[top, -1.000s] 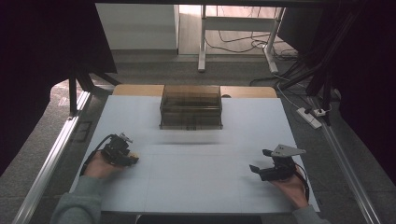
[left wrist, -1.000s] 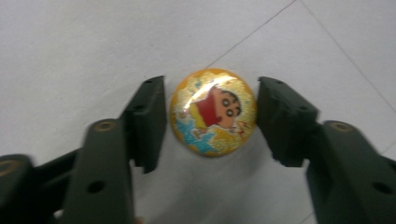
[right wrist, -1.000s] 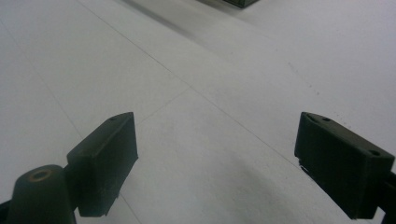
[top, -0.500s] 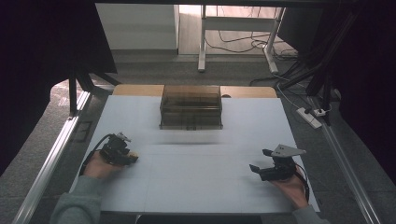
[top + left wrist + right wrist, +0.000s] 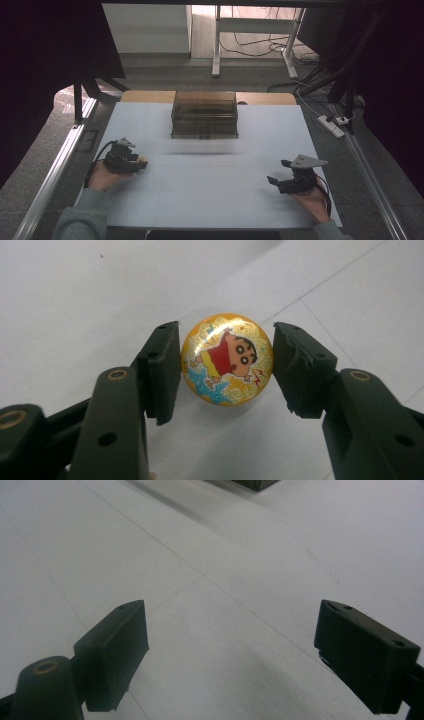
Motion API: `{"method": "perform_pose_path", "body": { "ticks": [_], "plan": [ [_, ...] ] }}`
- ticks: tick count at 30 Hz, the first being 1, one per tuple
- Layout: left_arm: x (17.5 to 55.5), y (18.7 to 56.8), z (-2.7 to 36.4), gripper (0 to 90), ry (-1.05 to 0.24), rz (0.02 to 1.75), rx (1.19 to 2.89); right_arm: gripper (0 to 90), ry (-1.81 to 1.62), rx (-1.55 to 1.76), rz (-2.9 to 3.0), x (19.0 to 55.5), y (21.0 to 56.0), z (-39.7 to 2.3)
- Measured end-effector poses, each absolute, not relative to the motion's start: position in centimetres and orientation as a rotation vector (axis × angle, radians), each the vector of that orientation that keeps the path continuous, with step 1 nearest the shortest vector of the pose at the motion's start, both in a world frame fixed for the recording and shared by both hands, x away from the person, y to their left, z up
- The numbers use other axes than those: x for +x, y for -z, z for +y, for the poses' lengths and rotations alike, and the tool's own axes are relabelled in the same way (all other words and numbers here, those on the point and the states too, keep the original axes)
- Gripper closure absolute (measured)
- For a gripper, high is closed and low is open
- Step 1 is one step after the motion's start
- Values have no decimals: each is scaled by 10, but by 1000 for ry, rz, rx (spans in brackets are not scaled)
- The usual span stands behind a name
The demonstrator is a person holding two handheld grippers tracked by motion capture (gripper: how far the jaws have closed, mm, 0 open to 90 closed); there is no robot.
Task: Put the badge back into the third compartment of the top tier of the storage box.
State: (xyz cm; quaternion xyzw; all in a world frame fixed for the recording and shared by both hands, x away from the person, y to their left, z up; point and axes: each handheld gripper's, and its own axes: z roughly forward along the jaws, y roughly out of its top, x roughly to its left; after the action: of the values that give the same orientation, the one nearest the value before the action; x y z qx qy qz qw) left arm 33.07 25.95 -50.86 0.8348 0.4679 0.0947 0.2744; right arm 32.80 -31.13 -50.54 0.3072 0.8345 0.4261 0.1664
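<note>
Left gripper (image 5: 227, 365): its two black jaws are pinched on a round badge, one pad against each side of the rim; in the high view it (image 5: 141, 162) sits low over the left part of the table, held in the person's left hand (image 5: 102, 175).
Held item: round badge (image 5: 227, 359), a glossy domed disc seen face-on between the pads.
Badge colour: orange-yellow ground with a glittery, sparkling finish and a bright highlight near the upper edge.
Badge print: a cartoon child in a red shirt with dark hair and large eyes, arms spread; light blue star shapes below and left, small red zigzag marks at lower right.
Badge position: just above the white surface, near the table's left edge; in the high view it shows as a small yellowish spot (image 5: 143, 161) at the jaw tips. Whether its underside touches the table cannot be told.
Left pads: the right-hand pad looks rough and chipped along its inner face; the left-hand pad (image 5: 164, 371) is smoother.
Right gripper (image 5: 231, 655): jaws spread wide with bare table between them; in the high view it (image 5: 278, 172) rests at the table's right side in the person's right hand (image 5: 312, 200), well apart from the badge.
Table (image 5: 210, 200): white sheeted top with faint seam lines.
Far item: a dark translucent lidded box (image 5: 204, 114) at the middle of the far edge, well apart from both grippers.
</note>
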Motion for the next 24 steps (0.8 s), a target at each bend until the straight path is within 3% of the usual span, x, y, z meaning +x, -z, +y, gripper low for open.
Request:
{"method": "perform_pose_path", "body": {
  "ticks": [24],
  "plan": [
    [325,495,265,467,-322,1218,2065,139,-1213,879,2367,328,505,-311]
  ]
}}
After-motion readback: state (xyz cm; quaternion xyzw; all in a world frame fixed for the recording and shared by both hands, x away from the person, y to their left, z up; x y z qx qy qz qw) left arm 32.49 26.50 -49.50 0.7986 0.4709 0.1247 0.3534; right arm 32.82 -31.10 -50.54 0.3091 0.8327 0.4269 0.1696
